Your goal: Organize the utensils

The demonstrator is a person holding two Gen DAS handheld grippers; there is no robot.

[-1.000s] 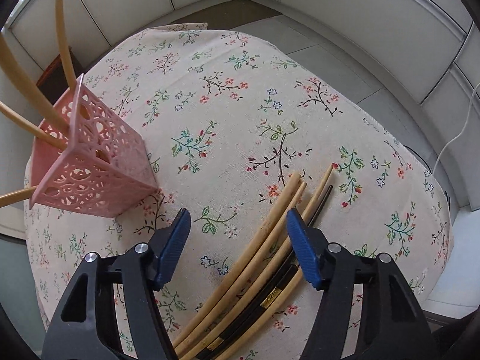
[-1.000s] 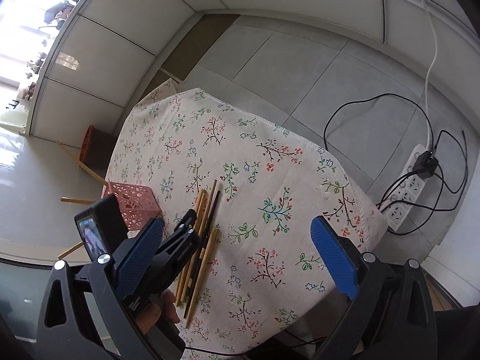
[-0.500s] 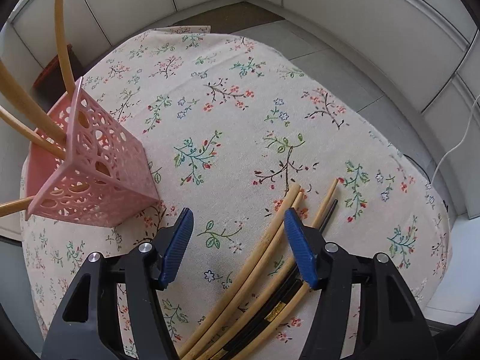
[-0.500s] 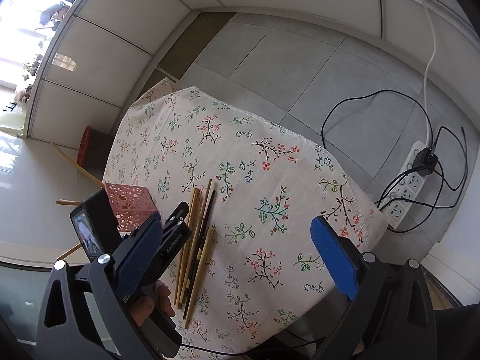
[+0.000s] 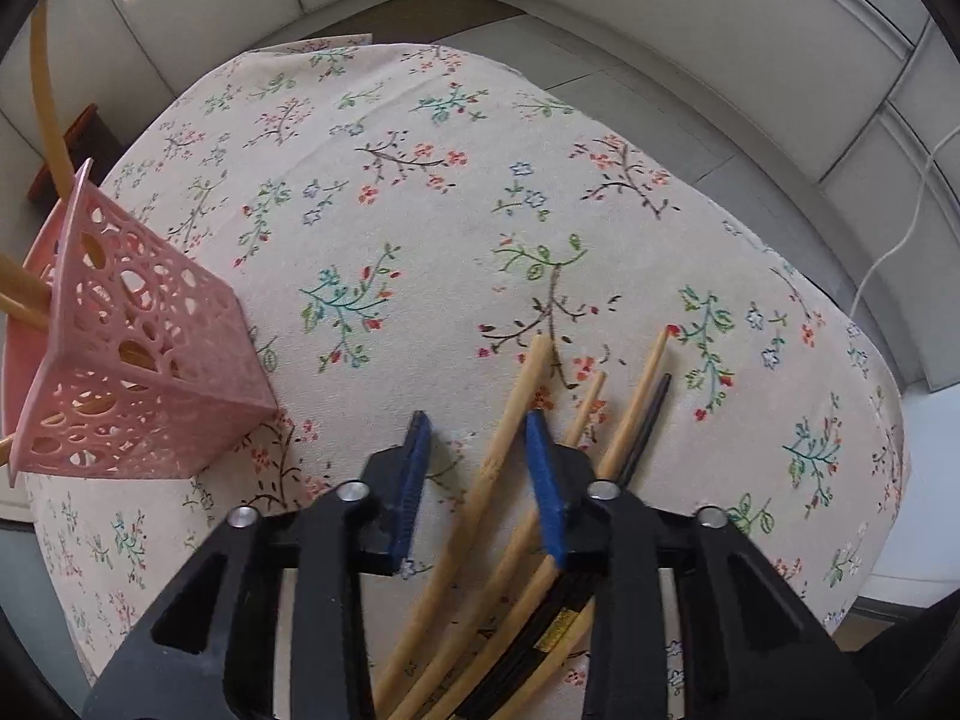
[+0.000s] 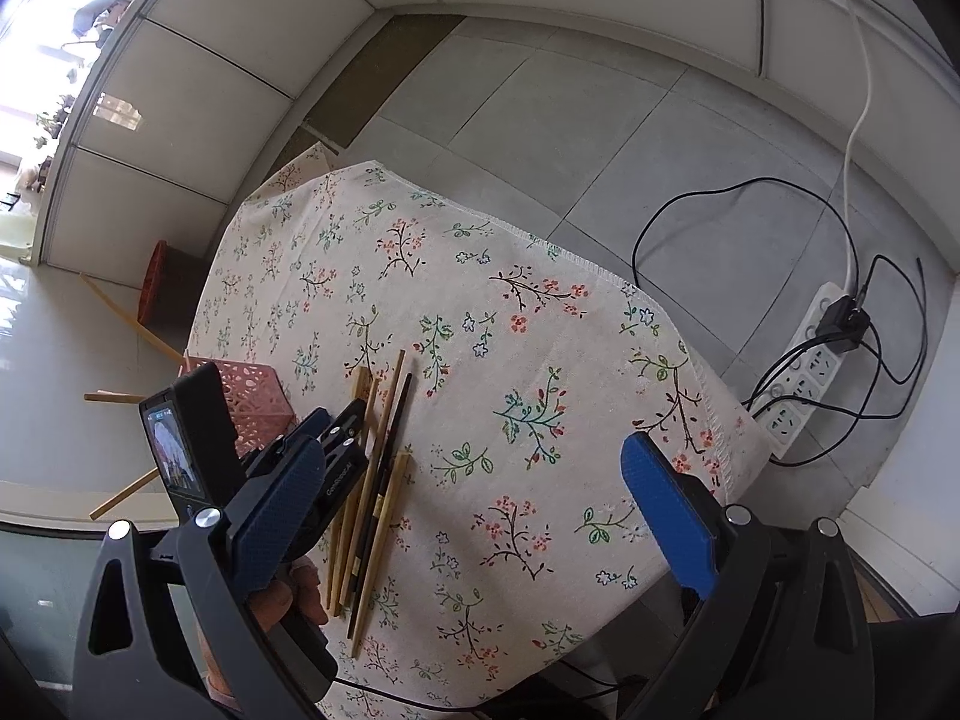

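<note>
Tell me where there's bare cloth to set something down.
Free: the far half of the cloth, beyond the chopsticks, and the right side toward the power strip. Crowded: the near left, where the pink basket, chopsticks and left gripper sit close.

Grey tiled floor (image 6: 576, 120) around my floral-clothed table (image 6: 540, 330); pale panelled walls (image 6: 240, 18); bright window glare at 10 o'clock; power strip (image 6: 804, 384) at 3 o'clock.

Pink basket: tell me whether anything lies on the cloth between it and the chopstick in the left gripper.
Nothing visible does: only bare floral tablecloth separates the bamboo chopstick, between the left gripper's closing jaws, from the pink basket.
</note>
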